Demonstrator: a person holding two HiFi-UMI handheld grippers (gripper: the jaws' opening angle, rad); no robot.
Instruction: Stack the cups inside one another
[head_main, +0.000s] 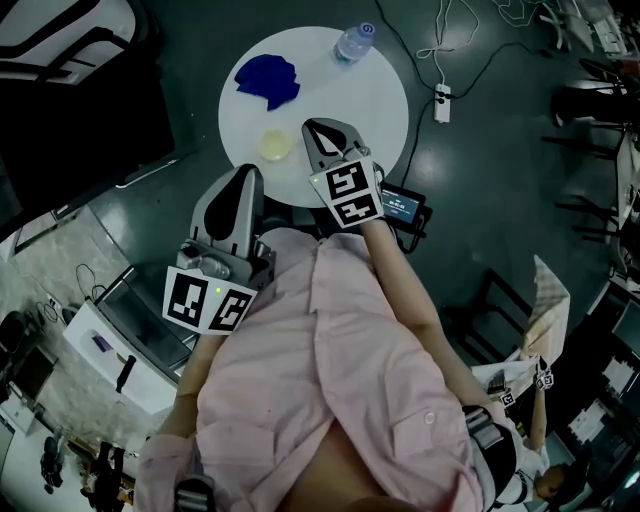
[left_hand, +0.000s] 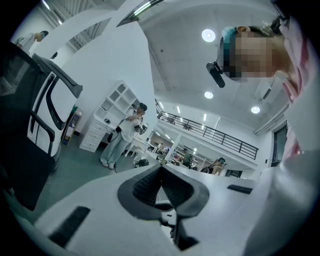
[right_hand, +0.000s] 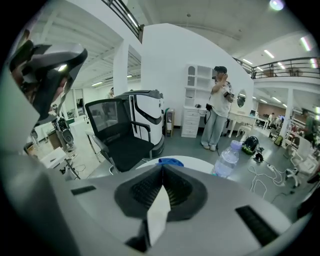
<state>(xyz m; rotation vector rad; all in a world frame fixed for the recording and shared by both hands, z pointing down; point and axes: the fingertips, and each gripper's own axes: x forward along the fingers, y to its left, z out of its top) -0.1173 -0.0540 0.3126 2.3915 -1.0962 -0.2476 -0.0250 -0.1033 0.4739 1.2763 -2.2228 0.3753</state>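
Well, both grippers are pinched shut, and nothing is held in either one. The right gripper (head_main: 318, 128) hangs over the near part of the round white table (head_main: 350, 100), with its nose tipped down a bit. A pale yellow cup (head_main: 275, 146) sits on the table just to the left of that gripper's tip, close by but apart from it. From above I cannot tell if more cups are tucked inside it. Farther ahead of the right gripper and to its left lies a crumpled blue cloth (head_main: 268, 80). A clear water bottle (head_main: 353, 44) stands at the far edge, ahead and a little to the right. The left gripper (head_main: 245, 172) is held flat, with its tip at the near edge of the table. The cup is ahead of it and a little to its right.
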